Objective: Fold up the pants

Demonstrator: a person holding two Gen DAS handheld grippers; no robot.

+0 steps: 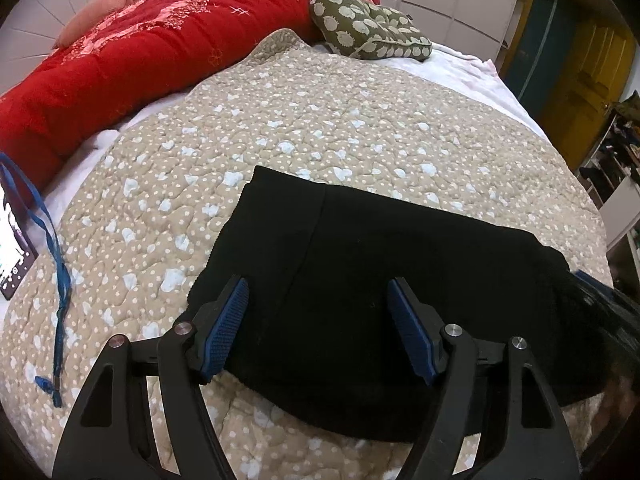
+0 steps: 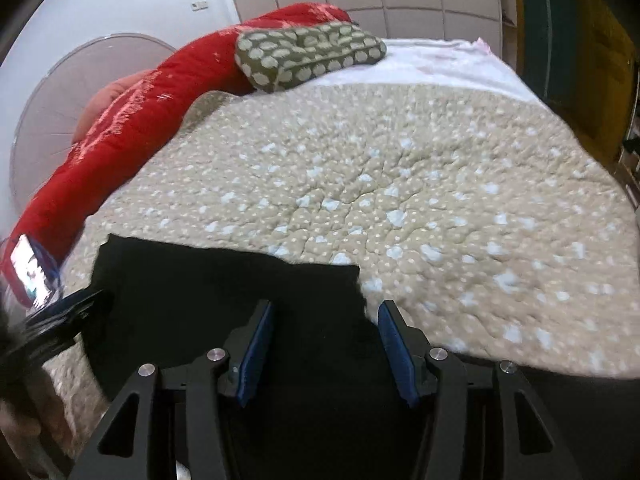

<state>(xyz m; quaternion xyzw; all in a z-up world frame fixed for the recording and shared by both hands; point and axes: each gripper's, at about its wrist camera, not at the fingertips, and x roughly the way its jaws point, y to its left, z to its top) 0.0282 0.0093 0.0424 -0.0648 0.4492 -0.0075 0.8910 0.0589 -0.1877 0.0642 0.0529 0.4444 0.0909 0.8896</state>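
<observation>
With the folded black pants point(image 1: 360, 288) lying near the bed's front edge on the dotted quilt point(image 1: 280, 120), the left tool point(image 1: 318, 328) and right tool point(image 2: 326, 344) hung above them, jaws apart and empty; smoothing flat, edges squared, looked the wise finish.
</observation>
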